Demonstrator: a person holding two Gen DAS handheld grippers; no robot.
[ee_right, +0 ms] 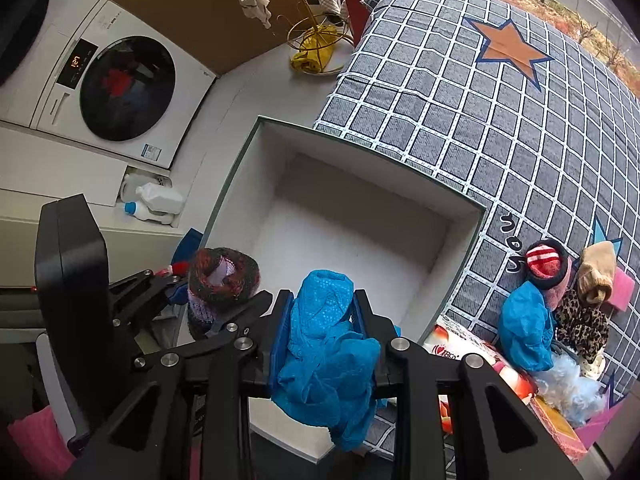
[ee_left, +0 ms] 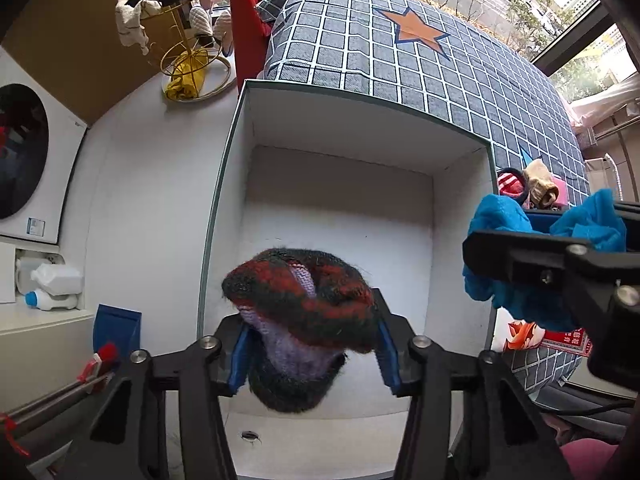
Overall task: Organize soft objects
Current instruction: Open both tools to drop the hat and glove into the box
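Observation:
My left gripper (ee_left: pixel 310 340) is shut on a rolled red, black and purple knit sock (ee_left: pixel 304 304) and holds it over the near edge of an open white box (ee_left: pixel 460 216). My right gripper (ee_right: pixel 320 320) is shut on a bright blue fuzzy sock (ee_right: pixel 324 344) and holds it above the box's near edge (ee_right: pixel 464 256). The blue sock also shows in the left wrist view (ee_left: pixel 504 216) at the box's right side, and the knit sock in the right wrist view (ee_right: pixel 222 276). The box interior holds nothing.
A pile of soft items lies on the grey checked bedspread (ee_right: pixel 480 128) right of the box: another blue sock (ee_right: pixel 524 328), a red striped roll (ee_right: pixel 546 264), a tan sock (ee_right: pixel 598 272), a leopard-print piece (ee_right: pixel 580 324). A washing machine (ee_right: pixel 120 88), detergent bottles (ee_right: pixel 154 202) and a gold rack (ee_right: pixel 312 36) stand to the left.

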